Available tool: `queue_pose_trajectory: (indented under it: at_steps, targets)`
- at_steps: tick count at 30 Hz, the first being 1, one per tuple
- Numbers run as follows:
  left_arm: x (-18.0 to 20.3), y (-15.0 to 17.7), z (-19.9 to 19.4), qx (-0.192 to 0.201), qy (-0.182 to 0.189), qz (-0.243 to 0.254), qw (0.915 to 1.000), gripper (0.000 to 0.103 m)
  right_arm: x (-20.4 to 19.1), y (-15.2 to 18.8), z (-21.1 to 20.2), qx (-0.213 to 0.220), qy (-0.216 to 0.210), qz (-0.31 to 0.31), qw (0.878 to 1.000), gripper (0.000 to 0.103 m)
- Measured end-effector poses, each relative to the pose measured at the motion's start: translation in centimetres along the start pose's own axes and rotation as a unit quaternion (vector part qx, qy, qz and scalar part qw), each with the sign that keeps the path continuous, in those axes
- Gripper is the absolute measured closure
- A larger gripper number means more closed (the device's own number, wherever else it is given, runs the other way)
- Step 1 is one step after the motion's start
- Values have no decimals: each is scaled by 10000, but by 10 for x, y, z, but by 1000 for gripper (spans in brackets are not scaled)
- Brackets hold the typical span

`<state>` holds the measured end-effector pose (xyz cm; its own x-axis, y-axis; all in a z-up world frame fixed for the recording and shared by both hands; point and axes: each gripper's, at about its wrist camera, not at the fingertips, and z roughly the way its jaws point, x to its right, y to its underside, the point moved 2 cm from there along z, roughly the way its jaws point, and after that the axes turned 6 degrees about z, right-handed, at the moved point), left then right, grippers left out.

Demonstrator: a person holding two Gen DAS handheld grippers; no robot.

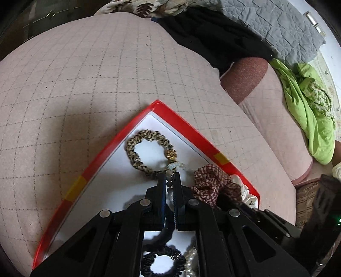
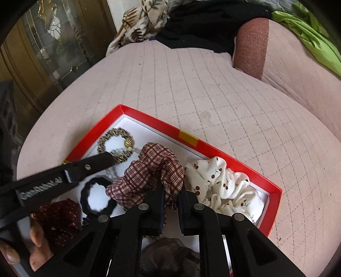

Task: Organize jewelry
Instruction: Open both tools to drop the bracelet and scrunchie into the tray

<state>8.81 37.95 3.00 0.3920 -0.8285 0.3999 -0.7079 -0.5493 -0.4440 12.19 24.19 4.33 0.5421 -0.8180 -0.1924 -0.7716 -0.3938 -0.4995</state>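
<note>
Left gripper [image 1: 169,181] clamps bead bracelet [image 1: 179,165] | right gripper [image 2: 171,191] pinches plaid scrunchie [image 2: 149,168] | red box [image 2: 187,138]: both

This is a lived-in bedroom in a home. A bed carries a pink quilted cover [image 1: 96,74] stitched in a grid, with a matching pillow [image 2: 283,61] at its head. Clothes and bedding lie heaped along the far side: a grey quilted blanket [image 1: 277,23], a lime-green garment [image 1: 309,119], a leaf-print cloth [image 2: 145,19]. A wooden door with leaded decorative glass [image 2: 53,42] stands beside the bed.
</note>
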Motion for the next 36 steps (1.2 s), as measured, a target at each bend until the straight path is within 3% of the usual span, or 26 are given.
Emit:
queue_pose_trajectory:
  at_steps: [4,9,11,13,15,20,26,31,36]
  targets:
    - [6,1,-7,102,-56,88,9999,98,6,2,0,0,-41,82,10000,88]
    - [16,2,-22,289,-141,281,9991,98,7,1,-16,189,-270,200,9993,73]
    - [22,2,-27,346,-149,374,9986,89,7,0,-27,298,-295,191,9989,67]
    - [28,3,-33,442,-158,450,9979,60,9,0,-41,438,-271,168,9985,63]
    - [34,6,-40,560,-145,533,9969,53,13,1,-53,549,-276,165,9980,59]
    - [44,13,-55,674,-99,750,9949,52,46,15,-82,791,27,326,9963,55]
    - [46,17,-70,955,-388,856,9910,51,87,45,-66,385,457,655,9961,58]
    - [51,20,-73,1112,-717,1042,9857,48,91,49,-42,3,407,762,9963,89]
    - [51,19,-76,1199,-887,1154,9821,47,91,49,-41,-14,601,760,9953,90]
